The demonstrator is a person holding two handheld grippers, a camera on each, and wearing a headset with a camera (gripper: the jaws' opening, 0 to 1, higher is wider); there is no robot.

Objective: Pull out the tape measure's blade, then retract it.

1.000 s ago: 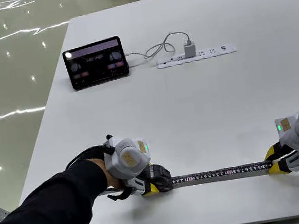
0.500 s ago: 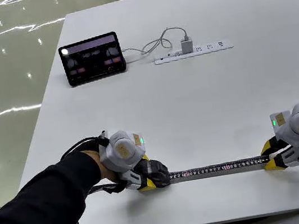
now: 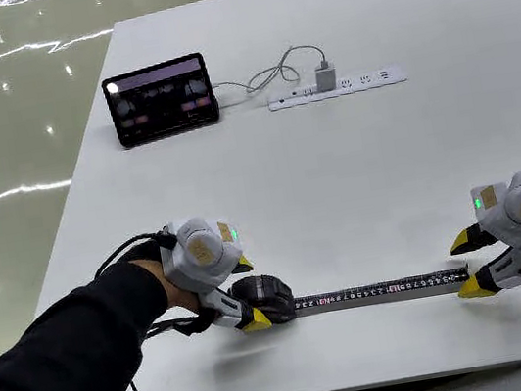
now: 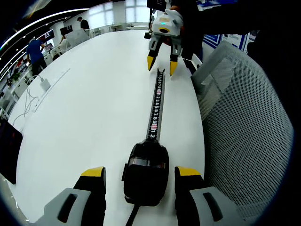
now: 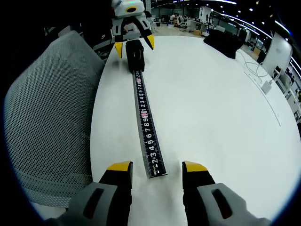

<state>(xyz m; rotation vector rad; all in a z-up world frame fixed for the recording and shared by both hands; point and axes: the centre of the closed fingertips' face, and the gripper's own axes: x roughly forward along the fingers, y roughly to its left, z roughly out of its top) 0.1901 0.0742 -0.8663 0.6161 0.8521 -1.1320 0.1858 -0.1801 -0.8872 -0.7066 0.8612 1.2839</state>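
At the near edge of the table [image 3: 336,173], my left gripper [image 4: 141,172] sits low on the surface with its jaws apart. The yellow tips flank the tape case [image 4: 146,172]. In the left gripper view there is a strip of white table on each side of the case, so neither tip touches it. The case lies flat on the table, black, with its mouth pointing away from me along the jaws.

Blade [image 5: 146,127]: drawn out of the case and lying flat on the table in a straight line, parallel to the near edge. The printed scale faces up, with the low numbers at the free end.

My right gripper [image 5: 157,166] is at that free end, jaws also apart. The blade tip lies between the two yellow tips. There is a gap on either side and nothing is clamped. In the head view the two grippers are well apart, joined only by the run of blade between them.

My left arm is in a black sleeve [image 3: 71,374] that comes in from the lower left.

Further out, toward the far side of the table:
- A tablet [image 3: 161,99] stands propped up with its screen lit.
- Right of it lies a white power strip [image 3: 362,84] with a charger [image 3: 326,78] plugged in.
- A pale cable [image 3: 272,77] loops from the charger to the tablet.

A grey mesh chair [image 4: 244,132] sits just off the near edge.
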